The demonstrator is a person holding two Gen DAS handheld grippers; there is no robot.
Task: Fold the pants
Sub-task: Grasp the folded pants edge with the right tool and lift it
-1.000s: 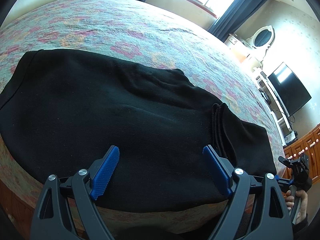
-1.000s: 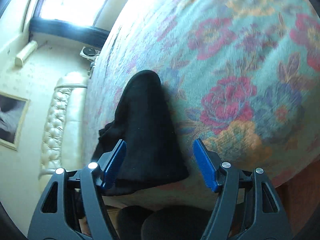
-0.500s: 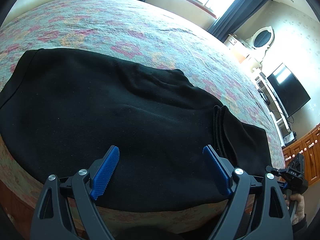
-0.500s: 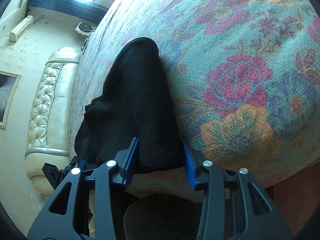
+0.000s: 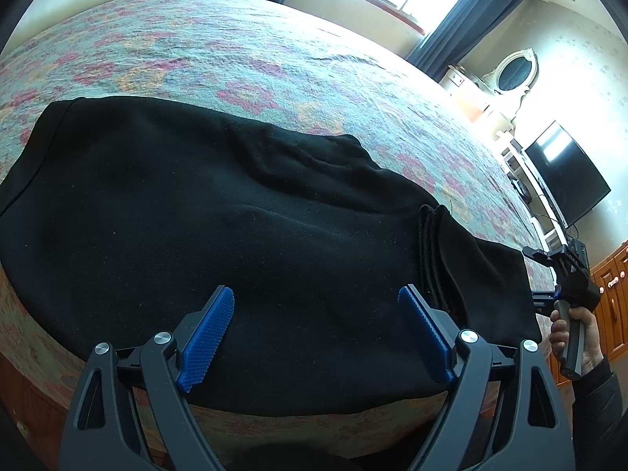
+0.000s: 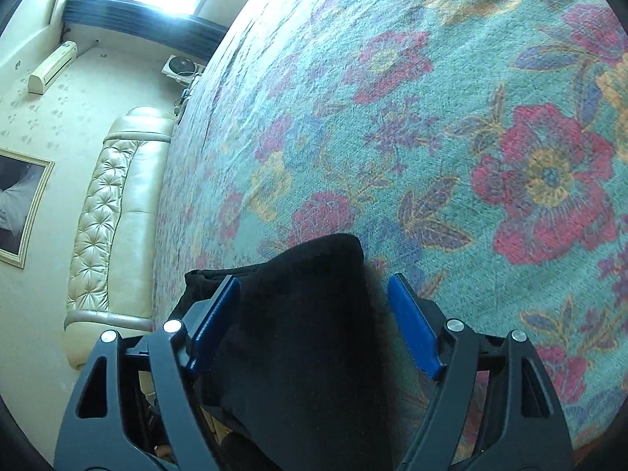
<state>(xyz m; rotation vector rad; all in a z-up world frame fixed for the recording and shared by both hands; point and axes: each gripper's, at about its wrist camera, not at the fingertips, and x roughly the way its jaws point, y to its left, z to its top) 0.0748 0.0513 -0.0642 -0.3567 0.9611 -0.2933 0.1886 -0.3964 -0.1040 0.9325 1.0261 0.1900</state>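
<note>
1. Our left gripper [image 5: 316, 333] hangs over the near edge of the bed with its jaws spread wide; its blue pads [image 5: 206, 333] sit above the black cloth and press on nothing.
2. Our right gripper [image 6: 314, 324] has just been opening its jaws. The end of the pants lies between them, close against the left pad [image 6: 214, 324], while a clear strip of bedspread shows between the cloth and the right pad, so we read no grip there.
3. The black pants [image 5: 196, 227] lie flat across the near side of the bed, stretching from the left of the left wrist view to its right, where the fabric narrows.
4. Towards that narrow end we see a ridge of stacked fabric edges [image 5: 431, 251] crossing the cloth.
5. In the right wrist view the same garment shows as a rounded black end [image 6: 306, 314] lying on the cover.
6. The floral bedspread [image 5: 274, 62], teal with red and yellow flowers, covers the whole bed beneath the pants.
7. At the right edge of the left wrist view, a hand [image 5: 573, 337] in a dark sleeve holds the handle of the right gripper just beyond the end of the pants.
8. Behind the bed we make out a padded cream headboard [image 6: 106, 227], a window with dark curtains [image 5: 463, 27] and a dark television screen [image 5: 565, 172].
</note>
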